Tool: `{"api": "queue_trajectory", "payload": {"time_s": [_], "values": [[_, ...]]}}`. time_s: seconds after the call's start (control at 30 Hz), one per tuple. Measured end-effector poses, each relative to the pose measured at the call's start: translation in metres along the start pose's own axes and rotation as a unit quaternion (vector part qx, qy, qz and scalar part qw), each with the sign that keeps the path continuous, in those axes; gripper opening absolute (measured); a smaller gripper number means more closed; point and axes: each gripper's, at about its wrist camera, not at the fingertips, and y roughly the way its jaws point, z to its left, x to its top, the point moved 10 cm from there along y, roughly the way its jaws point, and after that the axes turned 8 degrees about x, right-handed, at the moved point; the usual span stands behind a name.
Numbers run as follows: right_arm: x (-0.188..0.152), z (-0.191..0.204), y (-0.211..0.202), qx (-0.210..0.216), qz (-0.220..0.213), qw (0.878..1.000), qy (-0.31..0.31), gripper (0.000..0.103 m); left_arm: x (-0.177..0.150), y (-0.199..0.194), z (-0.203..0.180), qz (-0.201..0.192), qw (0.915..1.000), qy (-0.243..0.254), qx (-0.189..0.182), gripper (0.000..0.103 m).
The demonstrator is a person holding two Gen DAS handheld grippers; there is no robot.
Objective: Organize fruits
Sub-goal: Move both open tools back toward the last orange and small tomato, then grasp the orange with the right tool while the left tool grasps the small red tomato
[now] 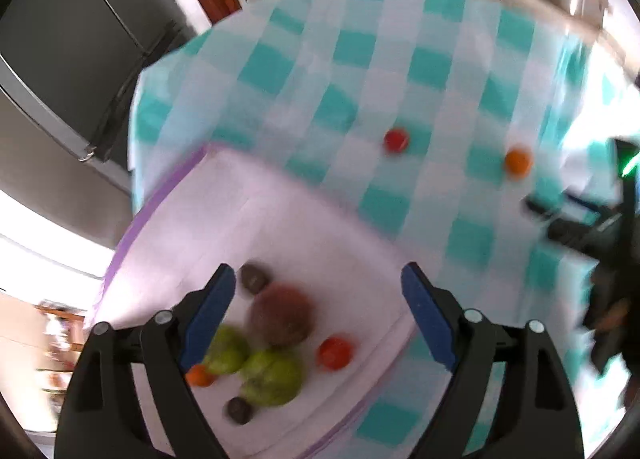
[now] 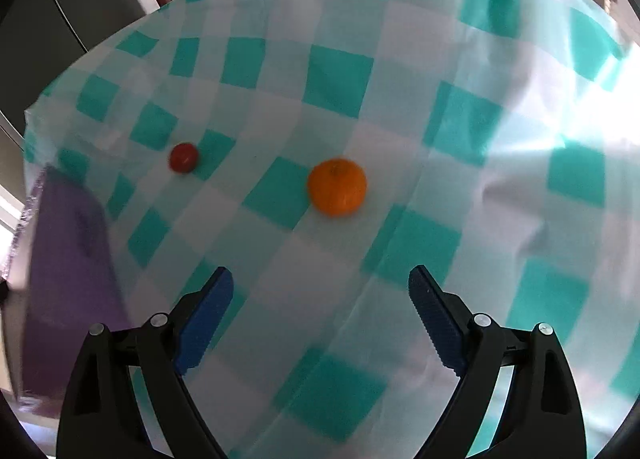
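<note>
My left gripper (image 1: 318, 291) is open and empty above a white tray with a purple rim (image 1: 168, 195). In the tray lie two green fruits (image 1: 272, 379), a large brown fruit (image 1: 282, 317), a red tomato (image 1: 335, 353), a small orange fruit (image 1: 200, 376) and two small dark fruits (image 1: 254, 279). On the checked cloth beyond lie a red tomato (image 1: 396, 140) and an orange (image 1: 518, 161). My right gripper (image 2: 320, 295) is open and empty, short of the orange (image 2: 337, 187). The red tomato (image 2: 184, 157) lies further left.
The teal-and-white checked cloth (image 2: 460, 119) covers the table. The purple tray wall (image 2: 68, 259) stands at the left in the right wrist view. The right gripper's black body (image 1: 600, 227) shows at the right edge of the left wrist view. A dark fridge (image 1: 72, 51) stands behind the table.
</note>
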Motion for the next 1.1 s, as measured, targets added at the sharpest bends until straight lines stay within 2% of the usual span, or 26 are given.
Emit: {"api": "queue_trajectory", "payload": {"time_s": [0.17, 0.3, 0.47, 0.6, 0.63, 0.67, 0.73, 0.83, 0.93, 0.97, 1.0, 1.03, 1.07, 1.1], "values": [[0.024, -0.005, 0.022, -0.007, -0.02, 1.0, -0.02, 0.087, 0.051, 0.028, -0.035, 0.024, 0.9979, -0.045, -0.04, 0.094], [0.034, -0.008, 0.032, -0.021, -0.025, 0.999, -0.039, 0.086, 0.073, 0.061, -0.067, 0.057, 0.9952, -0.059, -0.053, 0.094], [0.037, -0.014, 0.044, -0.03, -0.021, 0.998, -0.055, 0.074, 0.084, 0.11, -0.088, 0.098, 0.9869, -0.11, -0.066, 0.094], [0.034, -0.013, 0.053, -0.046, -0.018, 0.995, -0.086, 0.065, 0.092, 0.145, -0.09, 0.102, 0.983, -0.145, -0.048, 0.094], [0.034, -0.013, 0.053, -0.047, -0.021, 0.995, -0.088, 0.061, 0.094, 0.154, -0.091, 0.101, 0.983, -0.148, -0.041, 0.094], [0.034, -0.014, 0.051, -0.049, -0.024, 0.995, -0.085, 0.053, 0.095, 0.161, -0.092, 0.1, 0.9836, -0.146, -0.033, 0.093], [0.034, -0.017, 0.048, -0.049, -0.031, 0.996, -0.074, 0.046, 0.095, 0.176, -0.096, 0.102, 0.9844, -0.142, -0.022, 0.091], [0.032, -0.018, 0.046, -0.048, -0.034, 0.996, -0.074, 0.043, 0.089, 0.195, -0.103, 0.115, 0.9833, -0.14, -0.018, 0.082], [0.031, -0.02, 0.044, -0.044, -0.035, 0.996, -0.069, 0.042, 0.09, 0.197, -0.104, 0.089, 0.9853, -0.144, -0.02, 0.08], [0.031, -0.022, 0.042, -0.043, -0.035, 0.996, -0.066, 0.042, 0.092, 0.196, -0.105, 0.077, 0.9869, -0.139, -0.026, 0.072], [0.03, -0.022, 0.041, -0.042, -0.035, 0.996, -0.064, 0.042, 0.094, 0.194, -0.107, 0.065, 0.989, -0.129, -0.028, 0.053], [0.03, -0.022, 0.039, -0.043, -0.035, 0.996, -0.063, 0.041, 0.096, 0.191, -0.111, 0.055, 0.9916, -0.112, -0.033, 0.043], [0.027, -0.023, 0.037, -0.044, -0.036, 0.996, -0.064, 0.041, 0.096, 0.188, -0.115, 0.055, 0.9932, -0.096, -0.036, 0.035], [0.025, -0.023, 0.034, -0.045, -0.037, 0.996, -0.063, 0.041, 0.093, 0.186, -0.117, 0.059, 0.9933, -0.091, -0.038, 0.035]]}}
